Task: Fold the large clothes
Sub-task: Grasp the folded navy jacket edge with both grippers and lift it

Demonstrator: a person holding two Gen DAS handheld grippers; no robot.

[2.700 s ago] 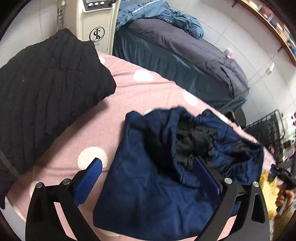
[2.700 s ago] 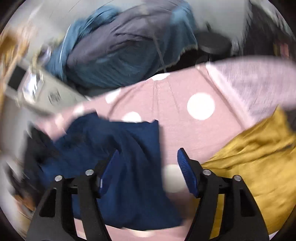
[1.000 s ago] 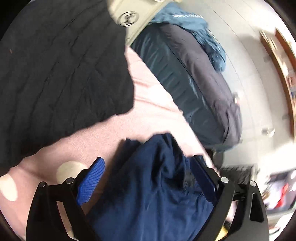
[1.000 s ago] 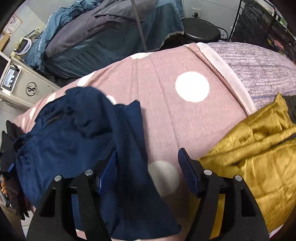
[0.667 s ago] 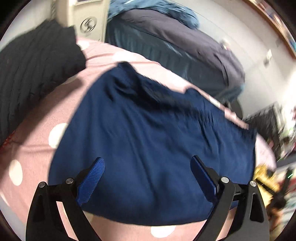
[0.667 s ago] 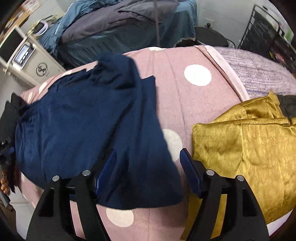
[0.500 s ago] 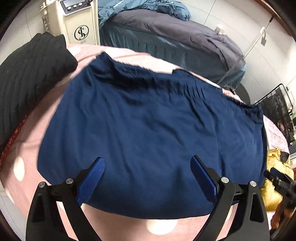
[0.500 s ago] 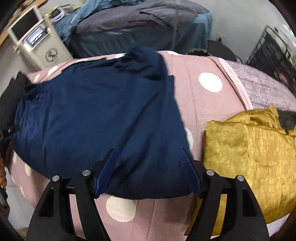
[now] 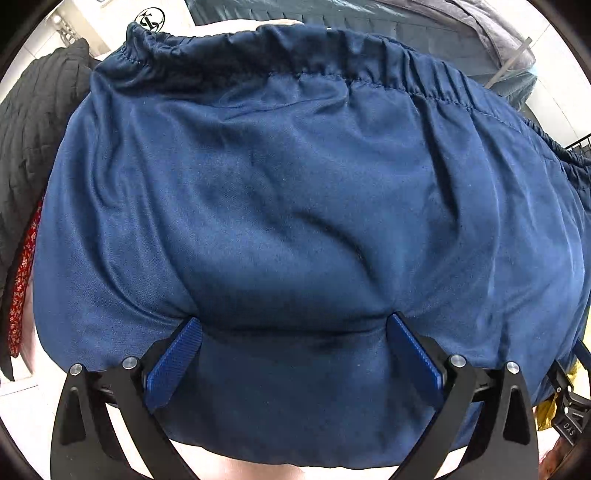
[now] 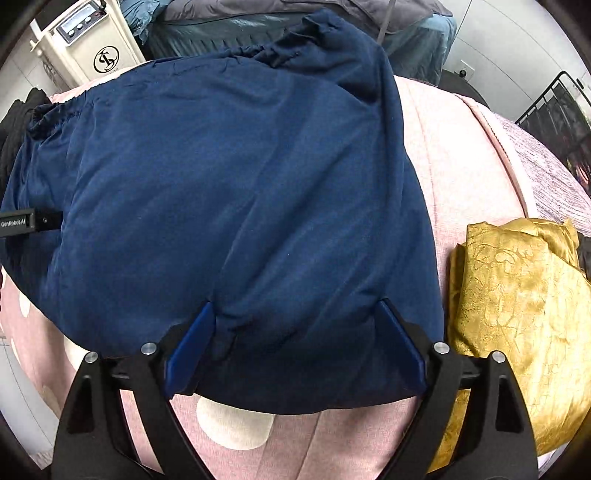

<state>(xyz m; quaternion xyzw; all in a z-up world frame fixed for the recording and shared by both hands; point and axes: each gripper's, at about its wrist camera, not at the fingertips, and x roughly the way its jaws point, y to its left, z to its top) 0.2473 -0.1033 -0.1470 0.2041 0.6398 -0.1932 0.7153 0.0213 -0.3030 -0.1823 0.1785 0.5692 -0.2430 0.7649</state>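
A navy blue garment (image 9: 295,206) with a gathered elastic waistband (image 9: 332,70) lies spread flat on the pink, white-dotted cover (image 10: 461,155). My left gripper (image 9: 294,323) points down onto its near part. The jaws are wide and still opening, with the fingertips (image 9: 192,326) resting on the cloth and a flat stretch of fabric between them. My right gripper (image 10: 294,306) stands the same way near the garment's (image 10: 229,192) near right corner, its jaws opening and the pads (image 10: 384,308) not pinching the cloth. The left gripper's body (image 10: 26,221) shows at the left edge of the right wrist view.
A folded gold cloth (image 10: 509,314) lies right of the garment, and a grey knit cloth (image 10: 546,166) lies beyond it. A black knit garment (image 9: 26,129) and a red patterned cloth (image 9: 22,280) lie to the left. A white machine (image 10: 92,44) and a dark bed (image 10: 258,18) stand behind.
The garment was bunched and has been drawn out flat across the cover. Both grippers have come down onto its near part, and their jaws stand wider than before.
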